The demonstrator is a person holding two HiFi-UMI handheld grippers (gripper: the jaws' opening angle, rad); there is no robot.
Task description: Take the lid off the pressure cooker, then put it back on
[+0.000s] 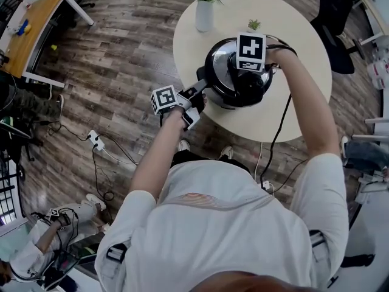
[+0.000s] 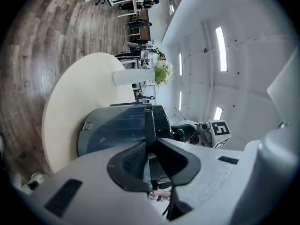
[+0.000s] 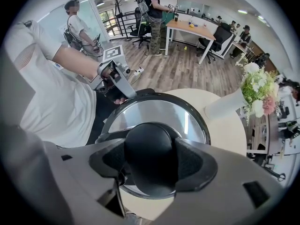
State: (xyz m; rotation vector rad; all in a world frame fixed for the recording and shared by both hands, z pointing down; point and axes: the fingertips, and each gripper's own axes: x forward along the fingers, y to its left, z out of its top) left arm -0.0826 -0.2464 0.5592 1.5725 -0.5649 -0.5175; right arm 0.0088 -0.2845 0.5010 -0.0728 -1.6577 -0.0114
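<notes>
Since the polished steel lid (image 3: 187,111) sits closed on the black pressure cooker (image 1: 234,81) at the near side of the round cream table (image 1: 304,53), removal appears to be only starting. The right gripper (image 3: 152,159) pinches the round black lid knob (image 3: 150,142) from above. The left gripper (image 2: 151,163) clamps the black side handle (image 2: 150,123). The next move likely requires twisting the lid against the braced handle, then lifting straight up. The white flower vase (image 1: 204,16) stands apart behind, clear of that path.

No text is showing legibly; the small label (image 2: 87,125) on the pressure cooker (image 2: 117,128) is looking too blurred to read.
</notes>
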